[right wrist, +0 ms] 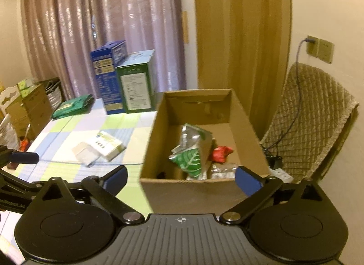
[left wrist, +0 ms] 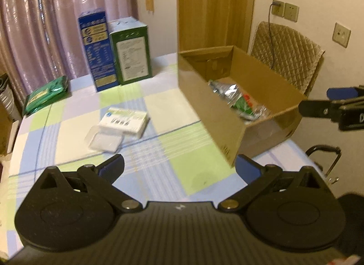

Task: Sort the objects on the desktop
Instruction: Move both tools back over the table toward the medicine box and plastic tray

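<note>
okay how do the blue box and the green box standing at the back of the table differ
The blue box stands taller than the green box. The blue box's front is dark blue with yellow bands; the green box's carries a large white label. The blue box stands left of the green box, nearer the curtain. Both are upright, side by side, at the table's far edge.

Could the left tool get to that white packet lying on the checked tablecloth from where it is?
Probably yes. The left tool stands open with nothing in it, and only bare tablecloth lies between it and the white packet. The cardboard box sits off to the right, clear of that path.
</note>
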